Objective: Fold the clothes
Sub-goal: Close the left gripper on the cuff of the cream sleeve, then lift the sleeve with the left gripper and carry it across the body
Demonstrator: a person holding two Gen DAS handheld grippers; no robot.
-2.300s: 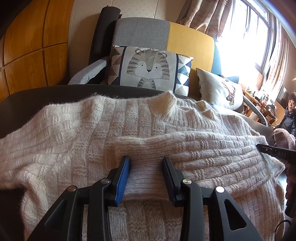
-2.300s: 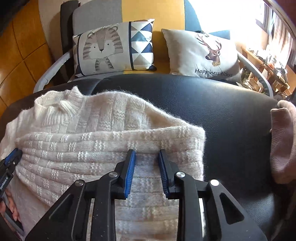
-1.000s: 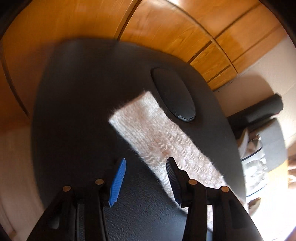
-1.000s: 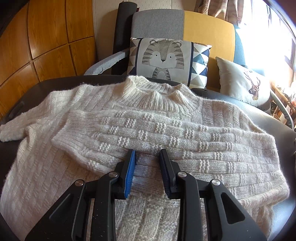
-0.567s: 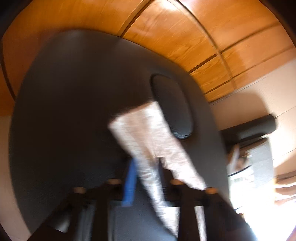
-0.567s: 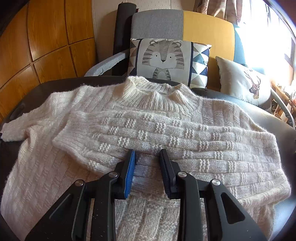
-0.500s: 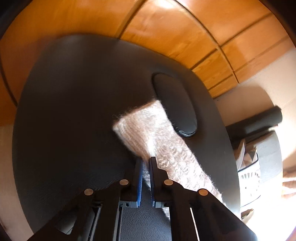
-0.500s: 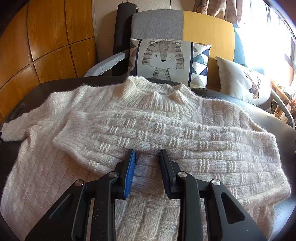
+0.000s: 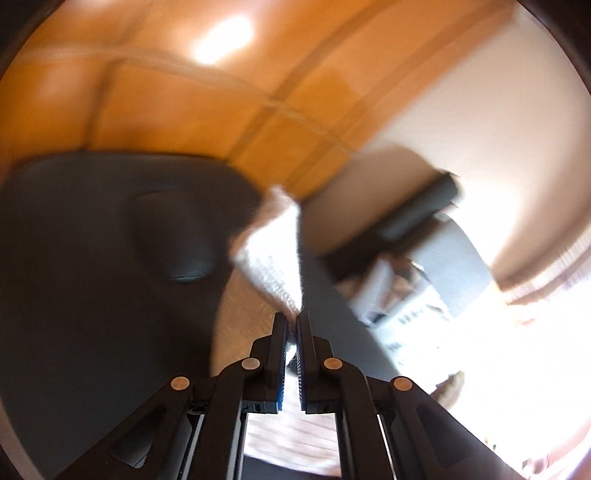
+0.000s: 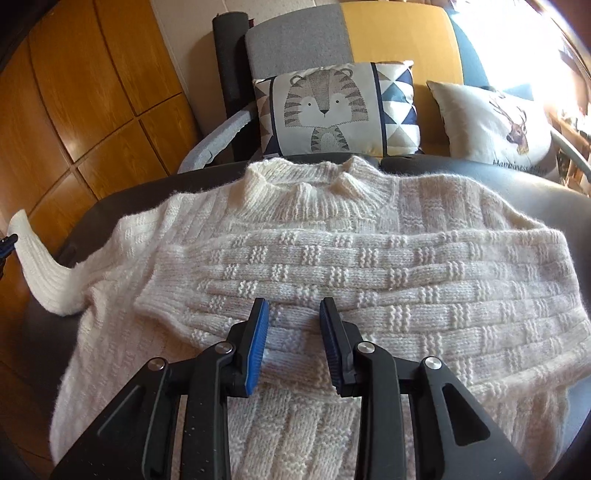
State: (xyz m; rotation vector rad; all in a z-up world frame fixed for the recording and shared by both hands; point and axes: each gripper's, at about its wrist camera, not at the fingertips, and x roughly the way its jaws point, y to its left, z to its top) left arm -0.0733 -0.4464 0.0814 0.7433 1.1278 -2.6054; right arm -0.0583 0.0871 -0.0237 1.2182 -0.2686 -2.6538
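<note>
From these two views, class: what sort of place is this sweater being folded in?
Most likely a home living room: a sofa with a tiger cushion and a deer cushion, wood wall panels, and the sweater laid on a black padded surface.

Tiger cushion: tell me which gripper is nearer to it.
Right, as far as I can tell. The right gripper hovers over the sweater's middle, facing the tiger cushion behind the collar. The left gripper pinches the sleeve out at the side.
</note>
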